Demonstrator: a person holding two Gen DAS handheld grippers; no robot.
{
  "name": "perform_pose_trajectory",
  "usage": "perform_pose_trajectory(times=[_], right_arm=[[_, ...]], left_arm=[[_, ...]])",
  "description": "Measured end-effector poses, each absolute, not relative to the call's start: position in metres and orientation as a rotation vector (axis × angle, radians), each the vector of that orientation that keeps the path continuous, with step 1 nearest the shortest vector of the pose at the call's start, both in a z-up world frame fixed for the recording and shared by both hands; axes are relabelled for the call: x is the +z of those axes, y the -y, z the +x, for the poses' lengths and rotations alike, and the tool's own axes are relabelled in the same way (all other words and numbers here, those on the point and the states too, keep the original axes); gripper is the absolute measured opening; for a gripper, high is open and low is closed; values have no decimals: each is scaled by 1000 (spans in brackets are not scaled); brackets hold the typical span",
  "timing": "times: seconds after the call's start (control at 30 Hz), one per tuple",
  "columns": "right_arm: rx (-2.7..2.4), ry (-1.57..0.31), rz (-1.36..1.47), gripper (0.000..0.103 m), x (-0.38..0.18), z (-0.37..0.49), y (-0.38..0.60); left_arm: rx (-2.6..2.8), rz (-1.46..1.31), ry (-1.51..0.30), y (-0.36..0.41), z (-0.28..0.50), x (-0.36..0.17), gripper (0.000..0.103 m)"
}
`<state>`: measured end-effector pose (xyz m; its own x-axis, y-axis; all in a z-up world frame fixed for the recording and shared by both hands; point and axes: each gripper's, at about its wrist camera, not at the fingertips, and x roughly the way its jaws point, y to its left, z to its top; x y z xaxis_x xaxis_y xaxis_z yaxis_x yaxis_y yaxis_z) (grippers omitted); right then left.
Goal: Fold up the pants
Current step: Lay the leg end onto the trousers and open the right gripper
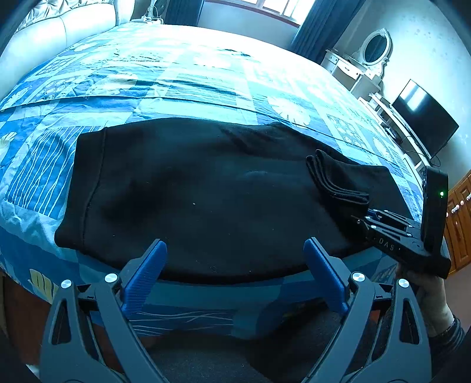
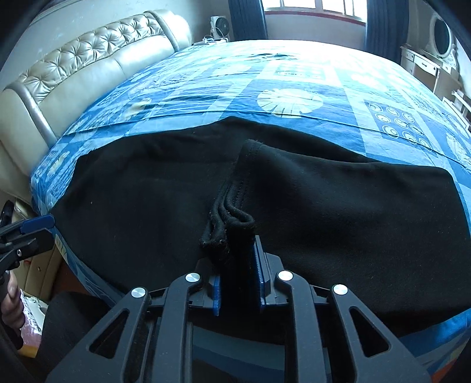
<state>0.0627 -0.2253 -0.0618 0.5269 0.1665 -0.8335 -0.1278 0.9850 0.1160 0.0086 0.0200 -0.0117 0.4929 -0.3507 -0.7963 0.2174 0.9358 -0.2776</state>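
Black pants (image 1: 191,191) lie across the near edge of the bed, waistband to the left in the left wrist view. My left gripper (image 1: 235,265) is open and empty, hovering just in front of the pants' near edge. My right gripper (image 2: 238,282) is shut on the bunched leg cuffs (image 2: 232,227) and holds them lifted over the rest of the pants (image 2: 338,212). The right gripper also shows in the left wrist view (image 1: 368,215), at the right, holding the cuffs (image 1: 335,182). The left gripper's tip shows at the left edge of the right wrist view (image 2: 38,222).
The bed has a blue patterned cover (image 1: 191,73) and a beige tufted headboard (image 2: 88,62). A white dresser with an oval mirror (image 1: 374,50) and a dark TV screen (image 1: 424,117) stand at the right. A window with dark curtains (image 2: 312,8) is at the far wall.
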Motion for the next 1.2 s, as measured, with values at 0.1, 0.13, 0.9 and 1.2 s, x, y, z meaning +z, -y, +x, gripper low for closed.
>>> perform_pose_trajectory(times=[0.1,0.13,0.9,1.2], right_arm=[[176,-1005,15,27,-63,60,219],[182,-1007,18,30,-64,60,218],[281,-1053,126,57,-79,54,202],[445,-964,429,68,-18,53,269]], left_arm=[[-349,-145,-998,-19,8,-13,94],[-349,-143,-998,-19,8,-13,94],[-358,-136,-1014,-15,8,-17,94],[-368,-141,-1017,-15,7,-16,94]])
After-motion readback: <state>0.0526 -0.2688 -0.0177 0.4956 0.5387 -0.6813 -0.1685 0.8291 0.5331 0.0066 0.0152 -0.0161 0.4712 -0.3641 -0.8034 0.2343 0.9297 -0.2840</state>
